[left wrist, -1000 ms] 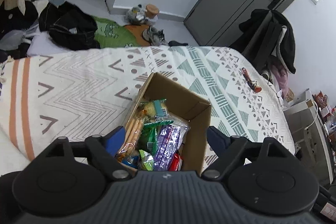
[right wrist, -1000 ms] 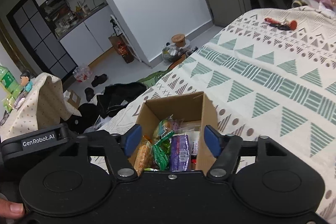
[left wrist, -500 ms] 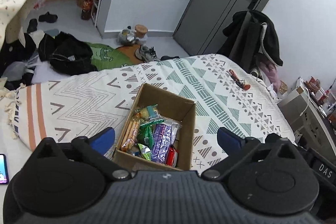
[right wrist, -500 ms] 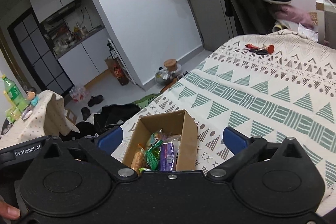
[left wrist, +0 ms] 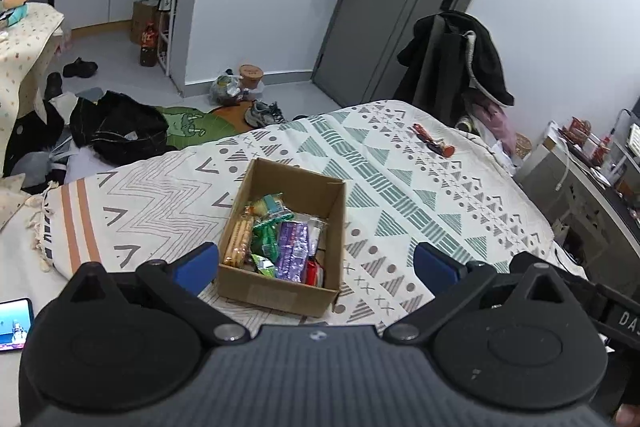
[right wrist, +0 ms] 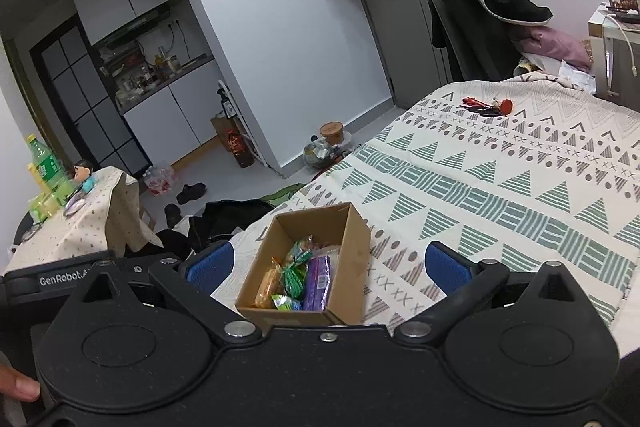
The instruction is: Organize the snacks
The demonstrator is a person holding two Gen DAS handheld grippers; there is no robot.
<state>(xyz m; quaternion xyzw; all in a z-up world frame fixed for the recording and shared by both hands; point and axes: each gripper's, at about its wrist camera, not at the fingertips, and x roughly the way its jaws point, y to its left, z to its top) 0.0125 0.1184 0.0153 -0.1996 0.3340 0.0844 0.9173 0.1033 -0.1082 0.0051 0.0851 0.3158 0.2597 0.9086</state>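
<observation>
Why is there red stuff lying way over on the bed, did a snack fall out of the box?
It's not clear. A small red and black cluster lies alone on the patterned bedspread, far from the cardboard box; too small to identify. The snack packets inside the box lie jumbled, none spilled around it. Both grippers are open and empty.

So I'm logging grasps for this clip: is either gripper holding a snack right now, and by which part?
Nothing is held. The left gripper and right gripper are both open and empty above the cardboard box; the snacks lie inside it.
</observation>
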